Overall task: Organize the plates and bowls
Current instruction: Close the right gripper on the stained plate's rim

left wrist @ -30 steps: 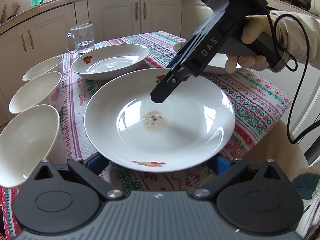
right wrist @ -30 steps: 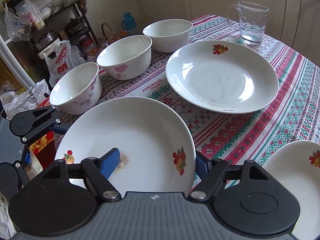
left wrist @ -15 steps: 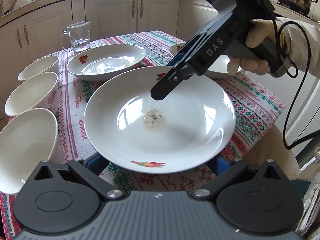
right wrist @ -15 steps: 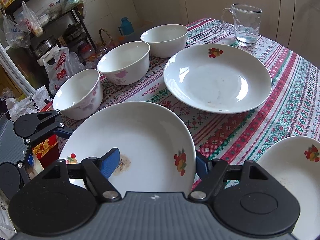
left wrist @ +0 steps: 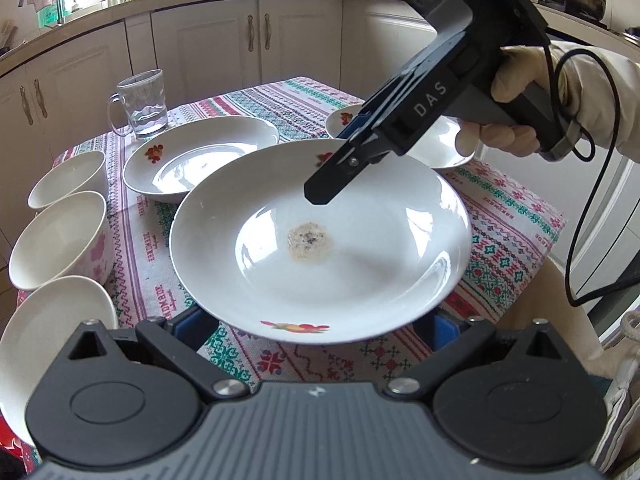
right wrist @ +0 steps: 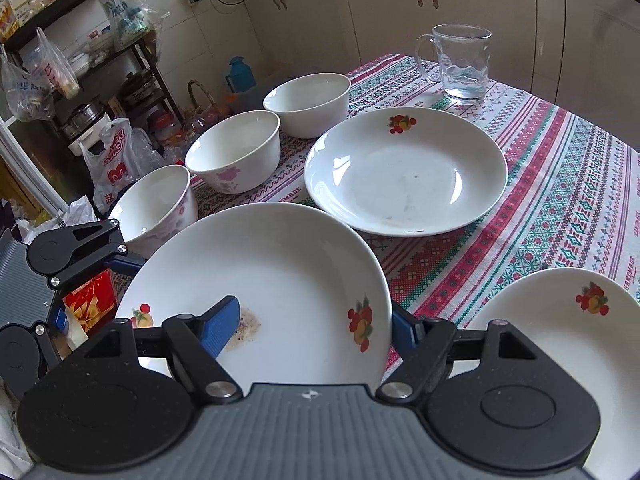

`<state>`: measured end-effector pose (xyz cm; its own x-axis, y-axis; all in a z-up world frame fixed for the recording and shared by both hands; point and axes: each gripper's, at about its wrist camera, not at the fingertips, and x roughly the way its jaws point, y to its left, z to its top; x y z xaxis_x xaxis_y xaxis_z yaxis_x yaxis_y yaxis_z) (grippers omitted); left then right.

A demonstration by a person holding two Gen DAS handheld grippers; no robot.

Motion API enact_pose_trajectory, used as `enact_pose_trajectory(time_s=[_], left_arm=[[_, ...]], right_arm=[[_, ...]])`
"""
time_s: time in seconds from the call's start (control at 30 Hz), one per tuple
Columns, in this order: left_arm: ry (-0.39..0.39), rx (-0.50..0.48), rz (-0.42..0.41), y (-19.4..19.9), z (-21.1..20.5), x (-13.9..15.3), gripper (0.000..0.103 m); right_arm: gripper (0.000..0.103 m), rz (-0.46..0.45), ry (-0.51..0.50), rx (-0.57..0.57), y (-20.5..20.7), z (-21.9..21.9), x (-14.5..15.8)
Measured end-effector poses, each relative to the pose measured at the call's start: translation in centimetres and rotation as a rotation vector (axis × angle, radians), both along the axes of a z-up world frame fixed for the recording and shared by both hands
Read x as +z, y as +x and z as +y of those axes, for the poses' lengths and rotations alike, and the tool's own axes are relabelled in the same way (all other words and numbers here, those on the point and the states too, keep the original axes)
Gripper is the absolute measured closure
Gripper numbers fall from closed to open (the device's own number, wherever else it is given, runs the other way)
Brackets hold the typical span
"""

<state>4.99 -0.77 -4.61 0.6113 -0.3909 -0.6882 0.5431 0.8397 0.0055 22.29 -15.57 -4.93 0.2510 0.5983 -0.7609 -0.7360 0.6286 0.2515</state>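
White crockery: three plates [right wrist: 404,172], three bowls [right wrist: 234,152]; right gripper [right wrist: 312,328] grips one plate; left gripper's [left wrist: 316,322] state unclear.

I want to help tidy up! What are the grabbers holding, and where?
The right gripper pinches the dirty plate by its rim. The left gripper's hold can't be told.

Legible lettering: two items, plus partial print on a bag.
"DAS" in pale capitals on the black body of the right gripper [left wrist: 320,196], seen from the left wrist. "HANDMADE" woven along the stripes of the tablecloth [left wrist: 516,216], repeated, some copies upside down or mirrored. White plastic bag [right wrist: 116,160] under the shelf carries large red print; characters not fully readable. Red box by the left gripper [right wrist: 132,258]: pattern only, no readable text.
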Motion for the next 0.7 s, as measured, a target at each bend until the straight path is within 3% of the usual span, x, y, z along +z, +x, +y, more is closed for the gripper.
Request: enact_pose_trajectory(time_s=[0.7], left_arm=[[0.011, -0.100, -0.015, 4.4, -5.0, 1.5, 0.001]], right_arm=[[0.021, -0.062, 0.033, -0.113, 1.3, -6.2, 1.9]])
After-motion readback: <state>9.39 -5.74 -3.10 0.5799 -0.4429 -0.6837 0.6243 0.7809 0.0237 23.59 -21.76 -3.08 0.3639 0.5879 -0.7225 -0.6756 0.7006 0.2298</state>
